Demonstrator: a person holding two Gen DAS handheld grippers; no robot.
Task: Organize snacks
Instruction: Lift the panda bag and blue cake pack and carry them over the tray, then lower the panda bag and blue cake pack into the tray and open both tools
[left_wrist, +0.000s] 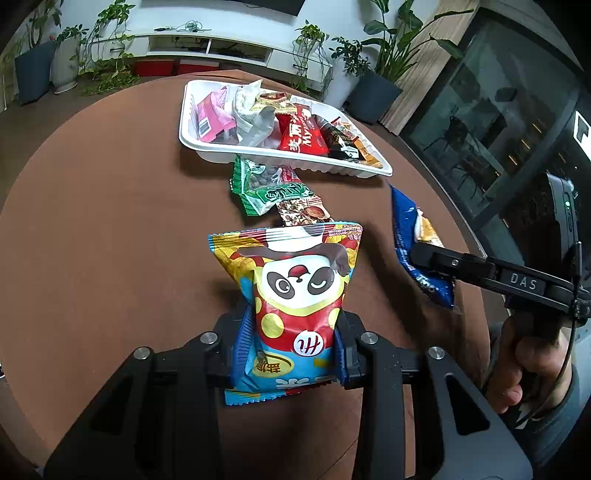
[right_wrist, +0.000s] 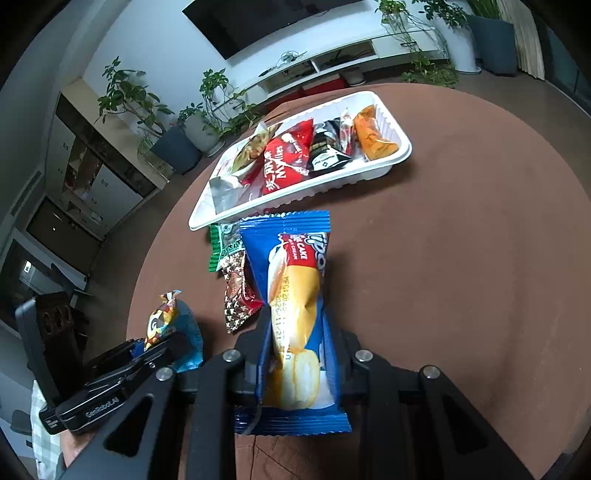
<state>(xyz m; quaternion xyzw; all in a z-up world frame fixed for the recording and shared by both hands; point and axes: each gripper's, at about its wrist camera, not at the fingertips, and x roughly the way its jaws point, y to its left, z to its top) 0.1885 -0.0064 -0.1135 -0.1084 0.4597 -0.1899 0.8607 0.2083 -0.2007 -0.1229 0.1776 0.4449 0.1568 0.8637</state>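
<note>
Two snack packets are in hand at once, one in each gripper, both held above the round brown table on the near side of the white ribbed plastic tray, which serves as the landmark. Leftmost of the pair, the left gripper has its blue-padded fingers pinched narrow around the lower half of a puffy foil bag printed with a winking panda in red, yellow and blue; the film bulges above the pinch, so I judge it light, air-filled and crushable, its glossy skin apt to slide, and best taken low across the waist as now or by the crimped seam. Between this bag and the tray, lying on the table just in front of the tray's near wall, are a green-and-clear packet of nuts and a brown nut-printed bar wrapper, touching one another; both look flat and thin, so a grip on an edge that stands clear of the table seems the likely way. Further right, the right gripper is clamped on a blue film-wrapped cream cake, squeezed visibly at its middle; the cake inside looks soft and easily dented, so a light hold nearer the sealed end would probably spare it. Inside the tray lie several packets already, among them a red sachet with white lettering and an orange pouch at the tray's right end.
</note>
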